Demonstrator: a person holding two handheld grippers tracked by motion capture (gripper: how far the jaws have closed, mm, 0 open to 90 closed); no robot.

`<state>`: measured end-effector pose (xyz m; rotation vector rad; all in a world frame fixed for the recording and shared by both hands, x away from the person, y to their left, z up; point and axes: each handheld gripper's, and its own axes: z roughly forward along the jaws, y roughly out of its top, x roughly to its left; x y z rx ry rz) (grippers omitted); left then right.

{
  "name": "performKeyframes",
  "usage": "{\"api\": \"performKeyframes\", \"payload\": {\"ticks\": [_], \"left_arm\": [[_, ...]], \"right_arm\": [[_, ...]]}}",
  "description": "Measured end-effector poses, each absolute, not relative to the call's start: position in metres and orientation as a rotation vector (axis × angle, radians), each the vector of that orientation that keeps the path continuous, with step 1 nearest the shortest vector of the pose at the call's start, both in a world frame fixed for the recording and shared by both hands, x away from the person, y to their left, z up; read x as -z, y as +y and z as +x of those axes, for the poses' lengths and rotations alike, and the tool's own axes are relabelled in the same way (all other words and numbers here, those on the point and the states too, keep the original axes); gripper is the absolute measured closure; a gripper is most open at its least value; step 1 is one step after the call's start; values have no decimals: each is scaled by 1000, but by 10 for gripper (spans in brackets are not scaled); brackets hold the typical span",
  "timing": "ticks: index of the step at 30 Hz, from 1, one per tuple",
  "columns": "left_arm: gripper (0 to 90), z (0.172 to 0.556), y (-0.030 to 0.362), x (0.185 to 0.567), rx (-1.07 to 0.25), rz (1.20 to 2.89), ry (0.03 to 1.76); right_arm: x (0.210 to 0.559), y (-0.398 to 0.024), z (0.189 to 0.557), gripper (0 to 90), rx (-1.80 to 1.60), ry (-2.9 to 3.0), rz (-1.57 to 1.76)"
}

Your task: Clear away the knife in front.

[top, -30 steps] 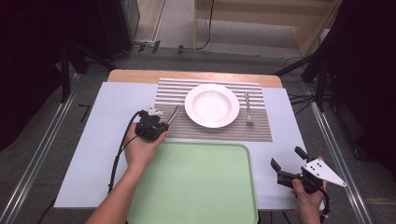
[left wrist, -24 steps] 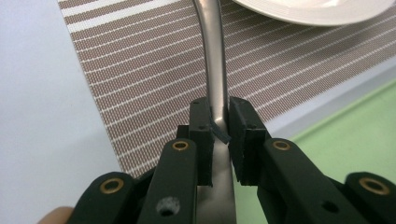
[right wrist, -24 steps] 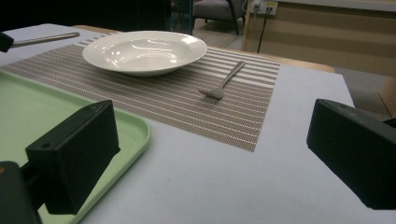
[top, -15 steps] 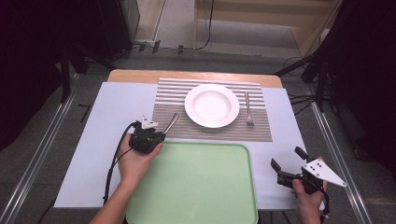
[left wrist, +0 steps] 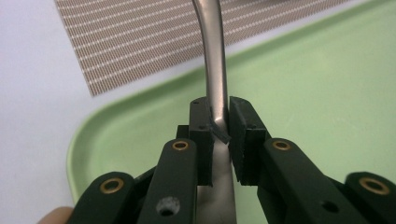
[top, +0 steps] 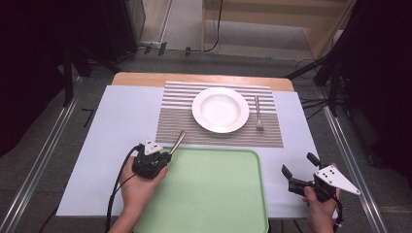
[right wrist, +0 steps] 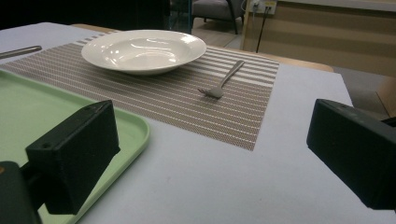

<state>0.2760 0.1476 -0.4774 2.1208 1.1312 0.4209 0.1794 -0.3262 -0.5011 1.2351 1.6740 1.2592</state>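
Note:
My left gripper [top: 164, 154] is shut on the handle of a metal utensil [top: 178, 141], over the far left corner of the green tray [top: 209, 194]. In the left gripper view the pads [left wrist: 201, 122] pinch the steel handle [left wrist: 212, 56], which runs up and away toward the striped placemat [left wrist: 140, 42]; its working end is hidden behind the jaws. My right gripper [top: 297, 171] is held open to the right of the tray, with nothing between its pads [right wrist: 74, 154]. A white plate [top: 220, 109] and a fork [top: 258, 114] lie on the placemat [top: 180, 121].
The pale blue table cover [top: 116, 126] lies under the placemat and tray. The right gripper view looks across the cover to the plate [right wrist: 142, 49], the fork [right wrist: 223, 81] and the tray's corner [right wrist: 135, 128]. Metal rails run along both table sides.
My left hand has drawn back toward the near side with the utensil, from the placemat's left edge to the tray's far left corner. The right hand has stayed still.

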Motion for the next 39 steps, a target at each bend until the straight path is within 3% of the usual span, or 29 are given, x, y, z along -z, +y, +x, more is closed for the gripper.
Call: {"api": "performKeyframes", "payload": {"ticks": [13,39], "left_arm": [[795,242,156,484,-418,2117,1147],[794,216,153,492,-429,2162,1177]], "right_arm": [[502,-326,180,10,-1257,1673,1234],[502,-325,180,10,-1258,1676,1240]]}}
